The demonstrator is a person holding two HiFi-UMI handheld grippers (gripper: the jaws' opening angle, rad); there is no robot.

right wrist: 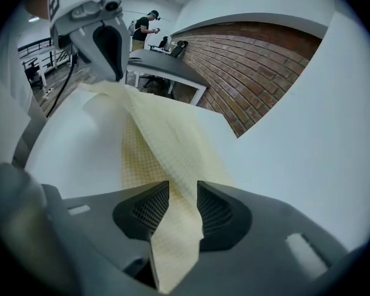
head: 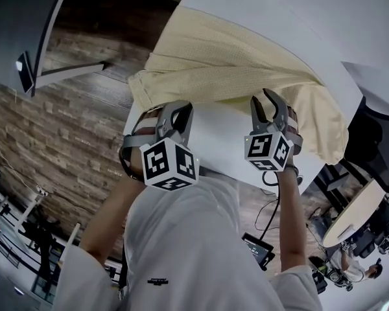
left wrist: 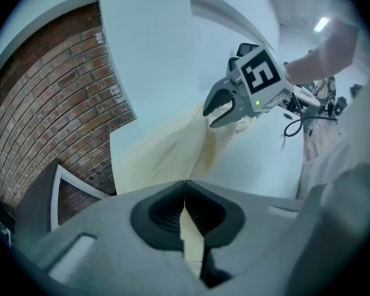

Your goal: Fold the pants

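Observation:
Pale yellow pants (head: 227, 57) lie across the white table (head: 298, 18), one end hanging over its right edge. My left gripper (head: 175, 109) is at the near edge, shut on a fold of the cloth; in the left gripper view the jaws (left wrist: 185, 184) meet with yellow fabric (left wrist: 172, 156) pinched between them. My right gripper (head: 267, 102) is beside it at the same edge. In the right gripper view its pads (right wrist: 177, 187) stand apart, and a strip of the pants (right wrist: 160, 140) runs loosely through the gap. Each gripper shows in the other's view: the right gripper (left wrist: 225, 110) and the left gripper (right wrist: 108, 54).
A brick-patterned surface (head: 65, 154) borders the table on the left. A round table (head: 356, 212) and cables lie at the lower right. Desks (right wrist: 166, 66) and a person (right wrist: 149, 22) stand far off in the room.

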